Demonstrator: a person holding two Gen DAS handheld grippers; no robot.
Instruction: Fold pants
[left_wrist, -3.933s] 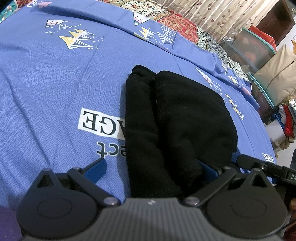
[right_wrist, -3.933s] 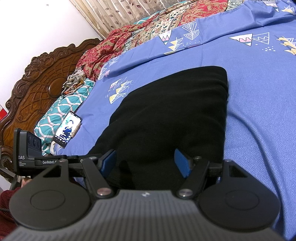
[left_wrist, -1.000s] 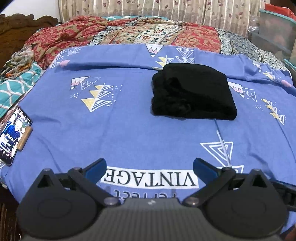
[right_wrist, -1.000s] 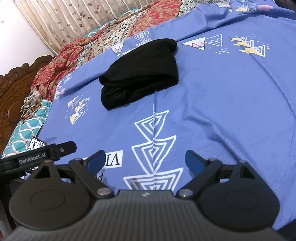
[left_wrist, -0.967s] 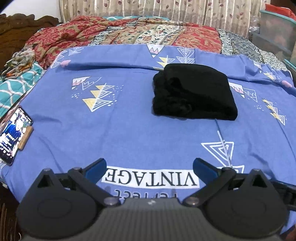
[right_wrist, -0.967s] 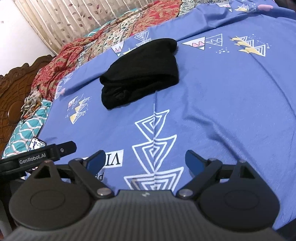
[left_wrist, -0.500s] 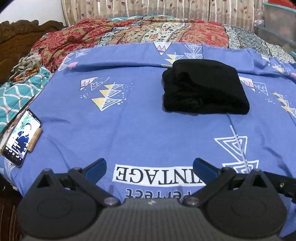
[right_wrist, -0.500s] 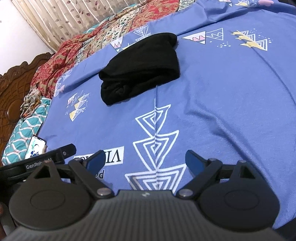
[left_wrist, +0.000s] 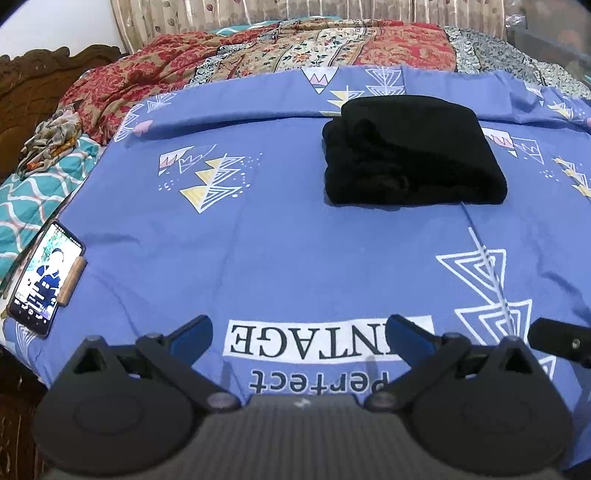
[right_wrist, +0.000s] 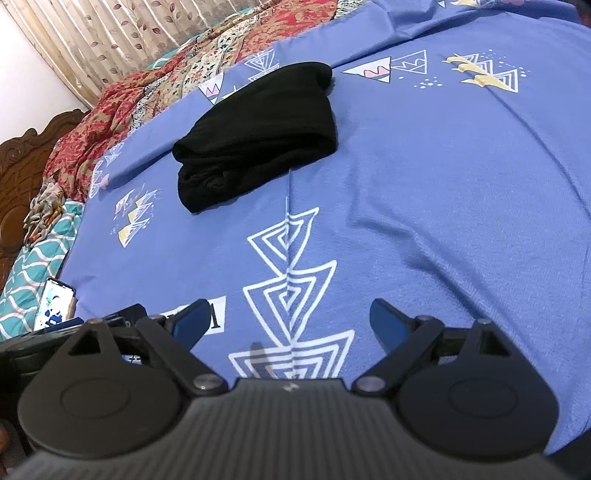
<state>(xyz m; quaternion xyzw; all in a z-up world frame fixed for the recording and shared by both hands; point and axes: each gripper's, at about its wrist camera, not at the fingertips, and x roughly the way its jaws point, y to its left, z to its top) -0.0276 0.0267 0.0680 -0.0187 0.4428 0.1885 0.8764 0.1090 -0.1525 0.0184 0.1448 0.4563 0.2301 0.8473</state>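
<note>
The black pants (left_wrist: 410, 151) lie folded into a compact stack on the blue printed bedsheet (left_wrist: 258, 229), far ahead and to the right in the left wrist view. From the right wrist they (right_wrist: 258, 136) appear up and left of centre. My left gripper (left_wrist: 299, 332) hovers open over the sheet's "VINTAGE" print near the bed's front edge, nothing between its blue fingers. Over the white triangle print, my right gripper (right_wrist: 290, 319) is open too and holds nothing. Both stand well back from the pants.
A phone (left_wrist: 44, 277) with a lit screen lies at the bed's left edge. Patterned red quilts (left_wrist: 295, 44) and a teal blanket (left_wrist: 29, 192) are piled behind and left. A carved wooden headboard (right_wrist: 22, 155) rises at the left; curtains hang behind.
Both grippers have let go of the pants and pulled far back toward the bed's front edge. In the last half second the left view shifted slightly; the pants stayed put.
</note>
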